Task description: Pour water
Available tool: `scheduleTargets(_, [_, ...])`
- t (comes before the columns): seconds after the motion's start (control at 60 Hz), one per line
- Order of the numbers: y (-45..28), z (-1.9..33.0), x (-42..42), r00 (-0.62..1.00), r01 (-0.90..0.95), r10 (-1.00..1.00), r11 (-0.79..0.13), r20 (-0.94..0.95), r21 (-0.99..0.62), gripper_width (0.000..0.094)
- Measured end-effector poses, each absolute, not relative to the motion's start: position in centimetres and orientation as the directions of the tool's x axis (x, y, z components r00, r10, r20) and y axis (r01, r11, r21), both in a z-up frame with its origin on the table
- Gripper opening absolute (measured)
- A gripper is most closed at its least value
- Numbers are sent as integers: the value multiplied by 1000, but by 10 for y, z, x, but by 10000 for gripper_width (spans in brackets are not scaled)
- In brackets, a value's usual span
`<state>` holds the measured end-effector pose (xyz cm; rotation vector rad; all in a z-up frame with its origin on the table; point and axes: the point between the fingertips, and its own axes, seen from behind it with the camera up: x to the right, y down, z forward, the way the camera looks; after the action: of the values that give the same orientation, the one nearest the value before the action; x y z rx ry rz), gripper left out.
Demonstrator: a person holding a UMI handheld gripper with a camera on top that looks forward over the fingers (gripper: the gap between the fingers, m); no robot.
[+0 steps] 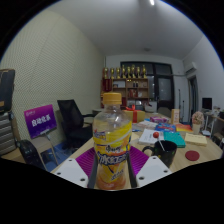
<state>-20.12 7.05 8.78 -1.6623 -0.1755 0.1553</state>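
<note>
A plastic bottle [112,140] of orange drink with a yellow label and an orange cap stands upright between my fingers, lifted above the table. My gripper [112,168] is shut on the bottle, its purple pads [85,161] pressing on both sides of the lower body. A dark mug [164,152] sits on the table just beyond the right finger. The bottle's base is hidden below the fingers.
The table [60,158] carries books, boxes and papers [172,133] at the right. A black office chair [72,118] stands at the left beside a purple sign [40,120]. A shelf with trophies [128,78] lines the back wall.
</note>
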Motion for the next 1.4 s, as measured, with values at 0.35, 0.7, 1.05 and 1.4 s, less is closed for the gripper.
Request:
scheduleTargets(0.35, [71,103,-223,929,-209,278,-149,-244,-966,337])
scheduleTargets(0.7, [71,147,-212,-98,-828,36,-557,-995,61,335])
scheduleTargets(1.05, [34,175,-188,-526,-691,-112,-522,-843,500,334])
scheduleTargets(1.4, [-69,169,-194,-146,-782,21,-616,-989,102,334])
